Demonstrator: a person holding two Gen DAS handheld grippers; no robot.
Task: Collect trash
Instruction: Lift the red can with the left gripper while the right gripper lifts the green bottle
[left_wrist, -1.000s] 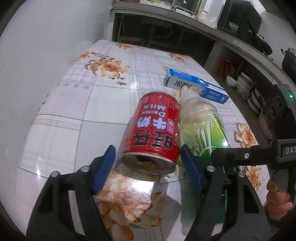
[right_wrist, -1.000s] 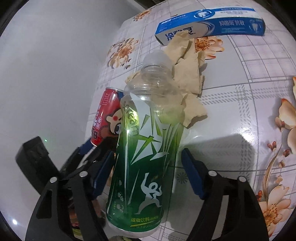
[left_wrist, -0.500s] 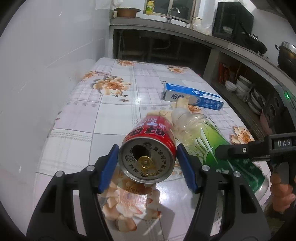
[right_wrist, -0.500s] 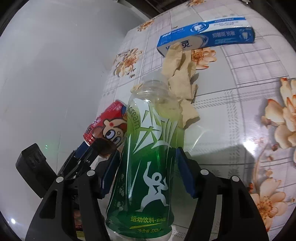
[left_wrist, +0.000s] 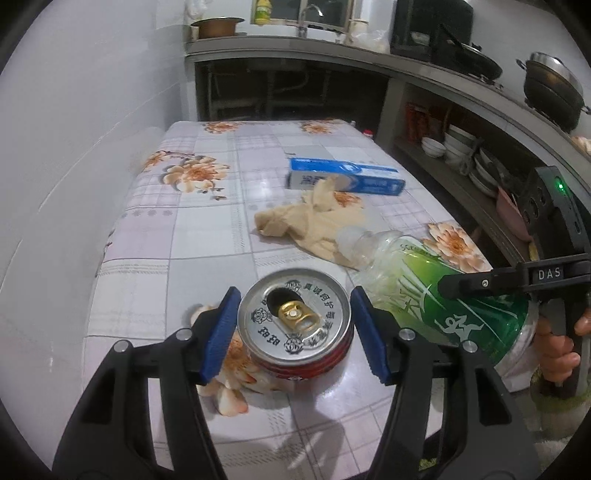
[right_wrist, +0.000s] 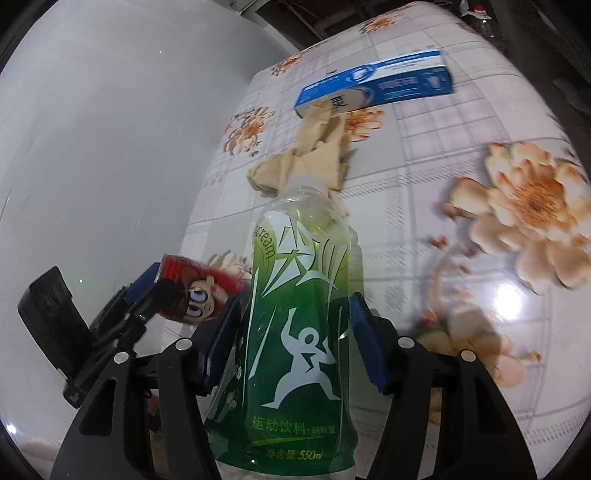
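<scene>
While the can faces its camera, the bottle points away

Can: red body, silver top, gold tab
Bottle: green and white label, clear neck
Box: blue and white
Paper: tan
Desk: pale checks, orange flowers
Fingers: blue pads

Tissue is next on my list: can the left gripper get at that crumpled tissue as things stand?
Probably not yet: the left gripper has its jaws shut on the red can. The crumpled tissue itself lies uncovered beyond it.
</scene>
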